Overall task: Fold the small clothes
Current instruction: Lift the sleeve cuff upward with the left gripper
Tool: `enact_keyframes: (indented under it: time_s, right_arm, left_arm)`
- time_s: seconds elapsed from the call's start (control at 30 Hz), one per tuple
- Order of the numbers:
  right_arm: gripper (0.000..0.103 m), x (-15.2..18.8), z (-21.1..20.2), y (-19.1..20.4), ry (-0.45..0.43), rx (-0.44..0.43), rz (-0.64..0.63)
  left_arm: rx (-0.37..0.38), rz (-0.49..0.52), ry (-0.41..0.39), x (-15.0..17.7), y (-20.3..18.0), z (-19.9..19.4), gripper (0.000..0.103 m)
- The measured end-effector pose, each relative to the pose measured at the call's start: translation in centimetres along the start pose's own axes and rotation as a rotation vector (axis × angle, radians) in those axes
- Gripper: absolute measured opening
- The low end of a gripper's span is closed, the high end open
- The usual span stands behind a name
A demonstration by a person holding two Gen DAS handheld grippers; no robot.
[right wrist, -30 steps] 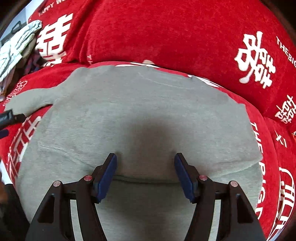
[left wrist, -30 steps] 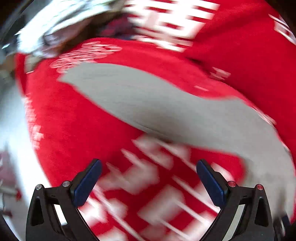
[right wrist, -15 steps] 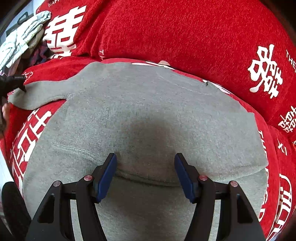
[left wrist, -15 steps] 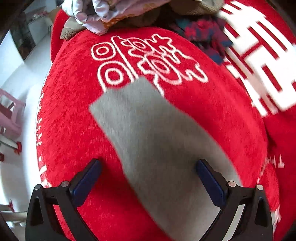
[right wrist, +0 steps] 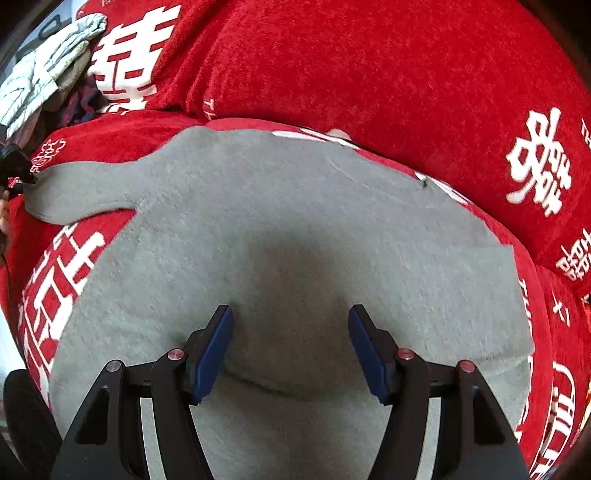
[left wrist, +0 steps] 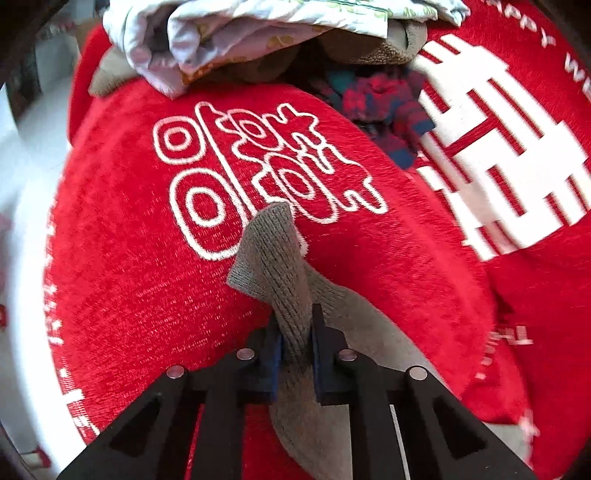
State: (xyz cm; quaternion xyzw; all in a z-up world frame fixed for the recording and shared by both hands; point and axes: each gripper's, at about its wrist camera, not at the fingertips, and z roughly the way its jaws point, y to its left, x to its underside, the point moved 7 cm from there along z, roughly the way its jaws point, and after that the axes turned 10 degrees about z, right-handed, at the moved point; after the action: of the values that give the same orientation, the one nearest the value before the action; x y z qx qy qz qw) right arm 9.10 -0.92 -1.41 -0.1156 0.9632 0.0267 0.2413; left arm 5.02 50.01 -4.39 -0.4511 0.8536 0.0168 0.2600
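A small grey knit sweater (right wrist: 295,229) lies flat on a red sofa seat with white characters. Its left sleeve (right wrist: 85,188) stretches out to the left. In the left wrist view my left gripper (left wrist: 293,332) is shut on the cuff end of that grey sleeve (left wrist: 269,254), which stands up between the blue pads. The left gripper also shows at the left edge of the right wrist view (right wrist: 14,166). My right gripper (right wrist: 290,343) is open and empty, low over the sweater's body.
A pile of other clothes (left wrist: 258,33), pale printed and brown pieces with a dark red-blue knit (left wrist: 384,107), sits at the back of the seat. The red backrest cushion (right wrist: 369,66) rises behind the sweater. A white floor (left wrist: 22,258) lies beyond the seat's left edge.
My left gripper moved left along the sleeve to its cuff and closed on it, lifting the end. The right gripper stayed open over the sweater body.
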Motion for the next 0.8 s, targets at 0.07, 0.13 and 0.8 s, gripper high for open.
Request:
enact_keyframes:
  time_s: [0.07,0.13,0.8]
  right_arm:
    - [0.068,-1.7,0.2,1.1,-0.016,-0.015,-0.011]
    - [0.068,-3.2,0.6,2.2,-0.025,-0.029,-0.019]
    - [0.068,-8.6,4.3,4.8,0.019,-0.026,0.054]
  left_arm:
    - [0.058,-0.006,-0.018,0.2,0.2,-1.1,0.014]
    - [0.071,0.023,-0.058,0.2,0.0,-2.4,0.014]
    - [0.107,0.383,-0.221,2.4,-9.4,-12.5,0.014]
